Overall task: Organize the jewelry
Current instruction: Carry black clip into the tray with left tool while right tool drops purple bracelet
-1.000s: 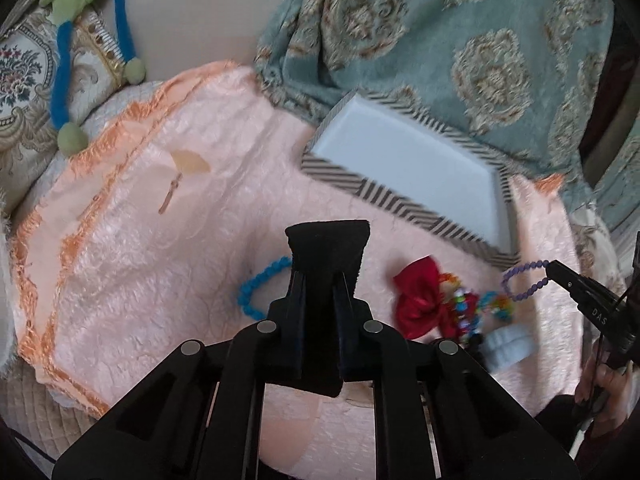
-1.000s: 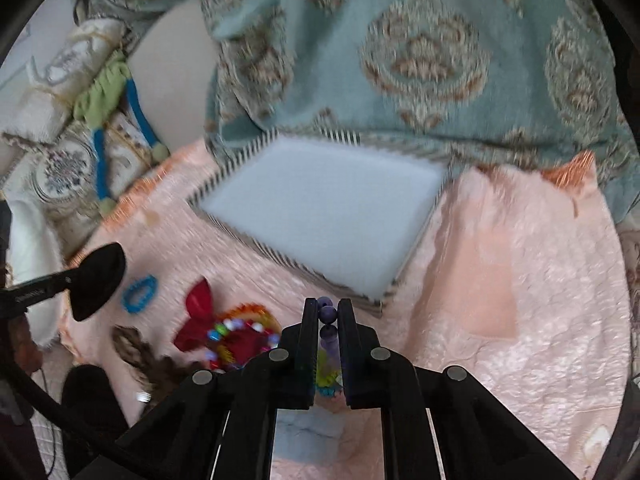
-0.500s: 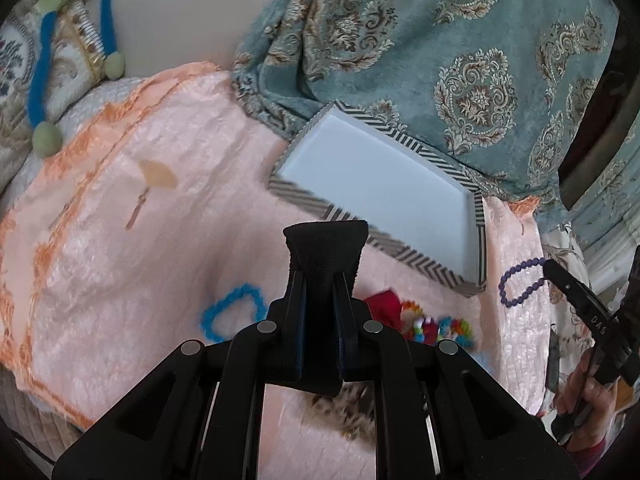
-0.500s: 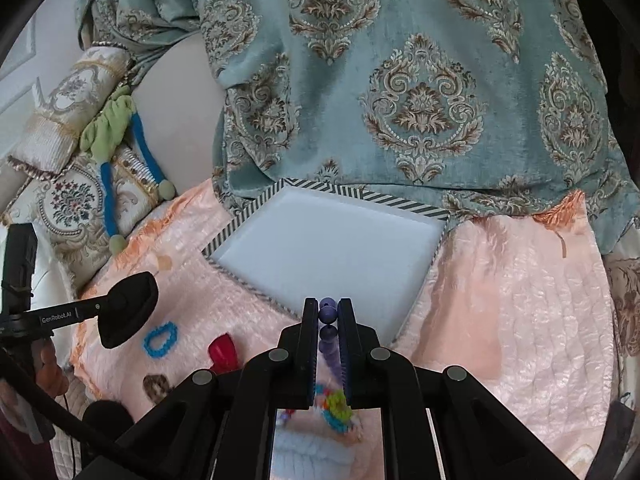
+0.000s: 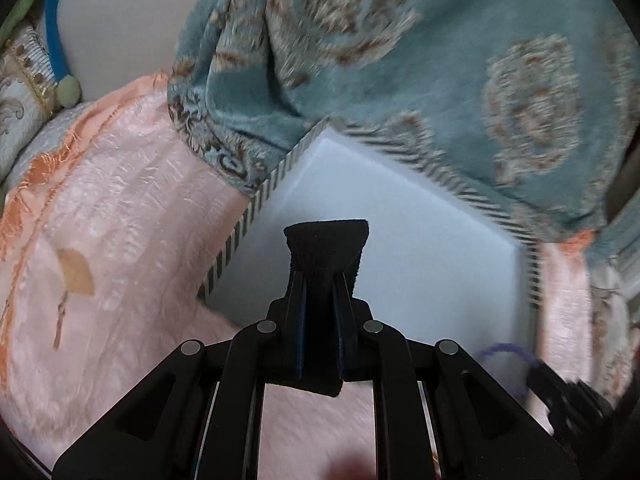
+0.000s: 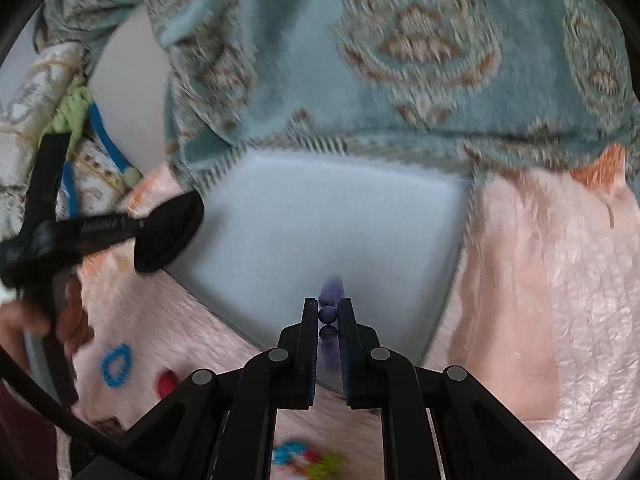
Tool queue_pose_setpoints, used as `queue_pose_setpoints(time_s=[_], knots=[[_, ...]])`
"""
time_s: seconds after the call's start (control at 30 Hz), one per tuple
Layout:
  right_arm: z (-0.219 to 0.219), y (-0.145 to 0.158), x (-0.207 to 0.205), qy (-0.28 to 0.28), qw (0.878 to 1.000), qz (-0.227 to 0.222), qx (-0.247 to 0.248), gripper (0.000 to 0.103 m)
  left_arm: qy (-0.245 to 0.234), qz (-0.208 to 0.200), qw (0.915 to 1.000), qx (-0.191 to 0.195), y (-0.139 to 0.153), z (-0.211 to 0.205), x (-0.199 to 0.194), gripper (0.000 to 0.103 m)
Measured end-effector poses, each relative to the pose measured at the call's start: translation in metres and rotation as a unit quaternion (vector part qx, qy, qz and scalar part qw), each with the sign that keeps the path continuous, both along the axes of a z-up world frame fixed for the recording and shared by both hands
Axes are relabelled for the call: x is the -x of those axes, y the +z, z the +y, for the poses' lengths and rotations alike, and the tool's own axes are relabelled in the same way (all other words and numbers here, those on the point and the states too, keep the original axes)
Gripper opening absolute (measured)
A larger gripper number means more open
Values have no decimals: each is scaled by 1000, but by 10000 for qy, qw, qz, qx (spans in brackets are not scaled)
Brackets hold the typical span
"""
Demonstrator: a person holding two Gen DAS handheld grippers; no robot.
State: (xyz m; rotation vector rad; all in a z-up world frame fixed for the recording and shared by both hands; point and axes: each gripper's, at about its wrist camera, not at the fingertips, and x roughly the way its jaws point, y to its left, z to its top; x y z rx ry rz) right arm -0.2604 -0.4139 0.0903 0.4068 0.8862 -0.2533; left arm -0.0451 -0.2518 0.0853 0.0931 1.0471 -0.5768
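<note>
A white tray with a striped rim [image 5: 240, 232] [image 6: 466, 216] lies on the pink cloth. My left gripper [image 5: 320, 292] is shut on a black fabric hair piece [image 5: 326, 244] and holds it over the tray's near left part. My right gripper [image 6: 329, 314] is shut on a purple bead bracelet [image 6: 329, 312] over the tray's near edge; the bracelet also shows in the left wrist view [image 5: 500, 350]. A blue bracelet [image 6: 116, 364], a red bow [image 6: 166, 382] and colourful beads [image 6: 304, 456] lie on the cloth in front of the tray.
A teal patterned blanket [image 5: 400, 60] [image 6: 400, 40] is bunched behind the tray and overlaps its far rim. Embroidered cushions with a blue and green cord [image 6: 96, 120] lie at the left. The pink cloth [image 5: 120, 220] spreads left and right of the tray.
Both grippers have moved forward over the tray with their loads. The loose jewelry on the cloth has dropped out of the left wrist view.
</note>
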Motion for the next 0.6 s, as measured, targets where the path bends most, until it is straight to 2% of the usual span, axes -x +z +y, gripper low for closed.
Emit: queue_pose_setpoints(time_s=[0.07,0.17,0.4,0.5,0.57,0.6], knots=[[-4,-13,4,2,9998,202,13,9,-31,72,9999,-133,-14,-3,-3,10],[-8,-24,12,66,9992,392,19,9,-151,65,9995,-254,-21,-3,5,10],[-2,-22,36,297,9983,482,103,9,-414,150,9962,-749,-16,10,39,11],[-7,-21,43,156,9989,430,39,9,-399,128,9964,-739,-7,19,51,12],[-14,-20,42,9,9991,347,-224,17,-307,122,9971,-691,-6,21,55,17],[-16,-19,43,-38,9991,280,-328,30,-258,24,9972,-698,-3,23,59,28]])
